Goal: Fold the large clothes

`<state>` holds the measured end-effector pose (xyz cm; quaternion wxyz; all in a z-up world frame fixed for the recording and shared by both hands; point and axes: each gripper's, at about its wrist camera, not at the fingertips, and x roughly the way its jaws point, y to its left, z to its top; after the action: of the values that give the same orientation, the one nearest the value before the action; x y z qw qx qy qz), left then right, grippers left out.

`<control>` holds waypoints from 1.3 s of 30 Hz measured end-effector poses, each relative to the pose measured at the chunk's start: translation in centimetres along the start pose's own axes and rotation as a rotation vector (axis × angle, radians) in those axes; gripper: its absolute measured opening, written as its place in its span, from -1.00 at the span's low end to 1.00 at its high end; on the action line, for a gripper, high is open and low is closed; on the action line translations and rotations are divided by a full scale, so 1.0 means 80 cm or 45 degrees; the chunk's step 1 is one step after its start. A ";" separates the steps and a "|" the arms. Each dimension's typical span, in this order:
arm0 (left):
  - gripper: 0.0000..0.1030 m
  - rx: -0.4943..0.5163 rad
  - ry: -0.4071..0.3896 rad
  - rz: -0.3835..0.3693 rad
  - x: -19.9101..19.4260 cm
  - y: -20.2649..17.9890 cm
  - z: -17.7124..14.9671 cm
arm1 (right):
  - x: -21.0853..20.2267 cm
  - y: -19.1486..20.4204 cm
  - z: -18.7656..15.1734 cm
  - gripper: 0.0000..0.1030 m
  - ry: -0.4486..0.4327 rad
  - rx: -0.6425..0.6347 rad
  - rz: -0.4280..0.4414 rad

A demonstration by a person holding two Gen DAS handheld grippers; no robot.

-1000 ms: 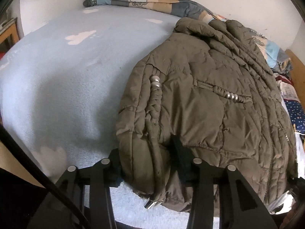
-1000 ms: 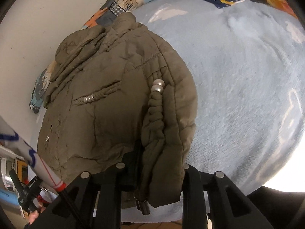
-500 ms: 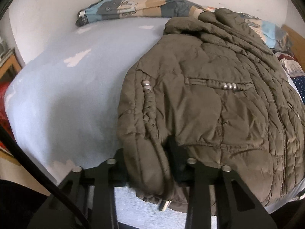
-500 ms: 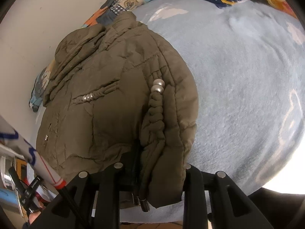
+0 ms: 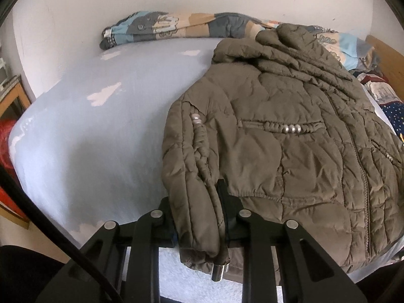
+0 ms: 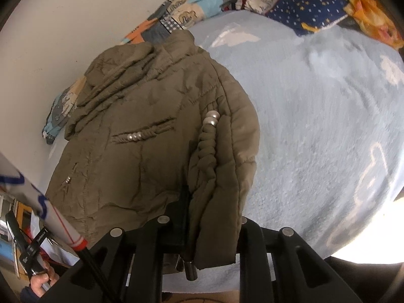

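An olive-brown quilted jacket lies on a light blue bed, sleeves folded in, collar toward the wall. My left gripper is shut on the jacket's hem corner at the near bed edge. A drawstring with a metal end hangs there. In the right wrist view the jacket lies left of the bare blue blanket. My right gripper is shut on the other hem corner, by a braided cord with silver beads.
A patchwork quilt is bunched along the white wall. A star-print blue and orange bedding pile lies at the bed's head. A wooden shelf stands left of the bed. The person's hand shows low left.
Both grippers have kept their hold on the hem. The left wrist view has tilted up and back, showing more wall and quilt; the jacket has shifted slightly toward the wall.
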<state>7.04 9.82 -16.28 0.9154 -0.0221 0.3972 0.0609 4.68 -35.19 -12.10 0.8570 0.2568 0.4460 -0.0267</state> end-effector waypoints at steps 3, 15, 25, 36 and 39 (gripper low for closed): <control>-0.56 0.009 -0.027 0.006 -0.006 -0.001 0.001 | -0.006 0.005 0.001 -0.65 -0.027 -0.022 0.004; -0.57 0.021 -0.108 0.001 -0.022 -0.003 0.009 | -0.025 0.018 0.006 -0.68 -0.110 -0.091 0.007; -0.57 0.015 -0.123 -0.006 -0.025 -0.001 0.012 | -0.030 0.019 0.006 -0.68 -0.129 -0.098 0.014; -0.57 0.009 -0.134 -0.012 -0.029 0.001 0.011 | -0.034 0.019 0.007 -0.69 -0.143 -0.102 0.021; -0.57 0.009 -0.134 -0.010 -0.029 0.001 0.012 | -0.035 0.020 0.006 -0.69 -0.148 -0.105 0.021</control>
<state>6.14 9.75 -13.93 0.9354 -0.0171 0.3486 0.0568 3.82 -34.54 -9.05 0.8914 0.2230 0.3942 -0.0161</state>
